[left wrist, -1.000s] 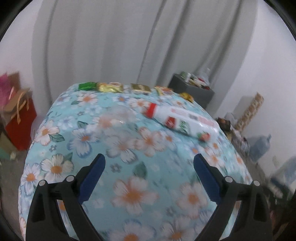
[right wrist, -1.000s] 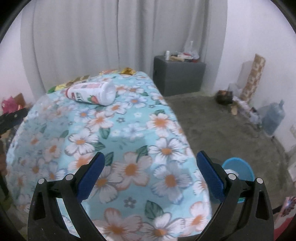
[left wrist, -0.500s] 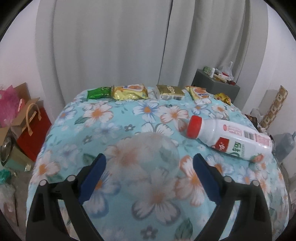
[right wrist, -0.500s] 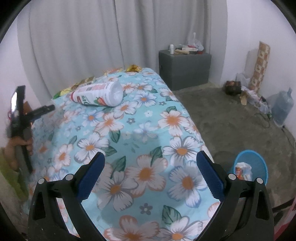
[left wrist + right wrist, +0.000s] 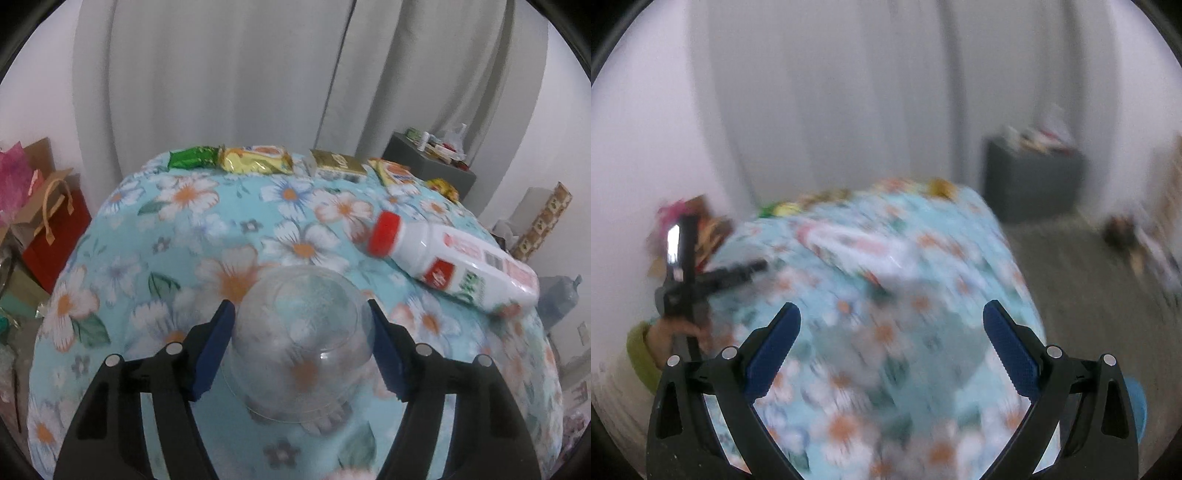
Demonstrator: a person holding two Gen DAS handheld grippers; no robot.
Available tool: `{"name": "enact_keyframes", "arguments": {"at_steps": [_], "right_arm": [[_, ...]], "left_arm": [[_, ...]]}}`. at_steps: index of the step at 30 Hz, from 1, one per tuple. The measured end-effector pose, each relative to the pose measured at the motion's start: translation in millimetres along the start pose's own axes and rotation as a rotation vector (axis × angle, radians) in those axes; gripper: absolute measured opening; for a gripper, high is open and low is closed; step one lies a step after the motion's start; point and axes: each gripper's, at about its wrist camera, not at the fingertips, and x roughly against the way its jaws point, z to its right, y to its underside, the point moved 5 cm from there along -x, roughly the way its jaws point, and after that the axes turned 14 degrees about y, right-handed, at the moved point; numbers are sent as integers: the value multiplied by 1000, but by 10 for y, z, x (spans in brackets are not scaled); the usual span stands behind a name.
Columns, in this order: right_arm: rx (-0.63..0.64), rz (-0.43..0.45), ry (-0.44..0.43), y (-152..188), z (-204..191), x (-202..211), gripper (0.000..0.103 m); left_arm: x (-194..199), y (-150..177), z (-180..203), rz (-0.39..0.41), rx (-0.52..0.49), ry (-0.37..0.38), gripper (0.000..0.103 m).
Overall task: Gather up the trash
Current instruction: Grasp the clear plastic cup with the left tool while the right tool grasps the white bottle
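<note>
One clear plastic cup [image 5: 301,343], upside down on a tabletop [image 5: 155,236] draped in a flowered blue cloth, is framed between the blue pads of the left tool [image 5: 301,345]. The jaws have just been closing around it. The left pad is seen at the cup's wall and the right pad just beside it; whether either presses cannot be told, and the cup is not seen to be squeezed.

One white bottle [image 5: 454,266] with a red cap [image 5: 384,234] lies on its side to the right of the cup, apart from it, its base near the right edge of the tabletop. Five wrappers are lined along the far edge: one green [image 5: 192,157], one gold-yellow [image 5: 256,162], one dark gold [image 5: 338,166], one orange-and-yellow [image 5: 395,173] and one small yellow [image 5: 443,188] at the far right corner. Bare cloth is left between that row and the cup, and to the cup's left as far as the rounded edge.

The right tool [image 5: 892,347] is shown spread wide with nothing between its pads, above the near end of the tabletop in a heavily blurred view. The left tool is caught there at the left edge, gripped by a hand [image 5: 677,332] in a green sleeve [image 5: 642,354]. One blue bin [image 5: 1137,402] is glimpsed on the floor at lower right; one grey cabinet [image 5: 1032,184] stands against the curtain.
</note>
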Motion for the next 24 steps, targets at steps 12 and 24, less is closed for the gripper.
{"name": "enact_keyframes", "arguments": {"at_steps": [12, 24], "right_arm": [[562, -167, -2, -457, -1046, -1482, 95], [501, -453, -25, -45, -762, -1591, 74]], "left_arm": [[313, 536, 424, -72, -48, 121, 69], [407, 732, 721, -93, -45, 196, 69]]}}
